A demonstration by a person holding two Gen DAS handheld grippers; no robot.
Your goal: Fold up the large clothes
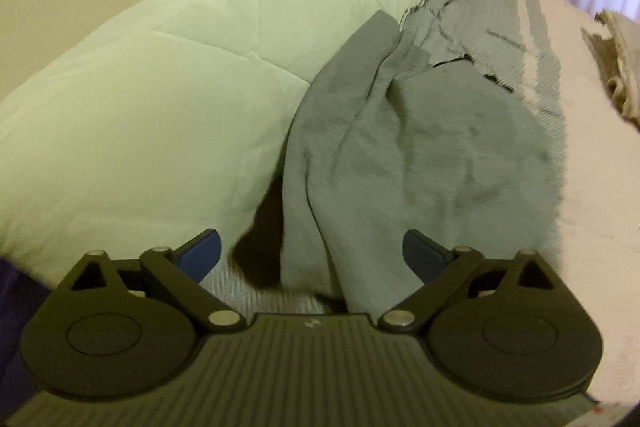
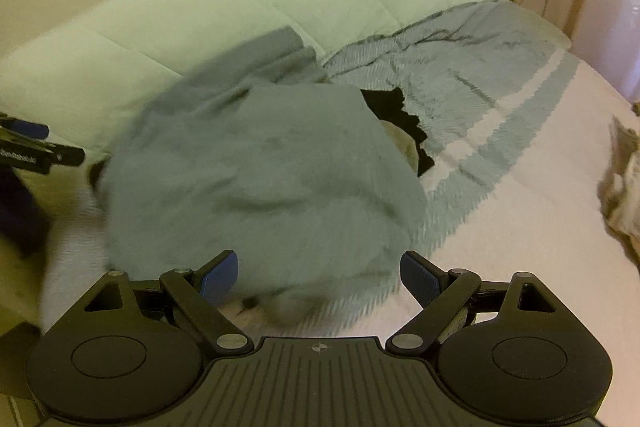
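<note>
Grey garment [image 2: 260,179] lies bunched on the bed [image 2: 520,227] against a pale quilt [image 1: 160,87] as we bring 2 grippers, left [image 1: 312,255] and right [image 2: 320,277], jaws apart and empty; closing here risks pinching several layers together.

1. The grey garment [image 1: 420,147] is a large piece of soft, plain grey cloth, lying crumpled in a loose heap on the bed.
2. In the left wrist view it runs as a long rumpled band from near the camera up and away, with deep lengthwise creases and one edge lapped over the rest.
3. Its far end, a flat strip of darker grey, leans up against the pale quilted duvet.
4. In the right wrist view the garment [image 2: 260,167] bulges as a rounded mound, blurred.
5. A black piece of cloth shows at its right edge; whether it belongs to the garment cannot be told.
</note>
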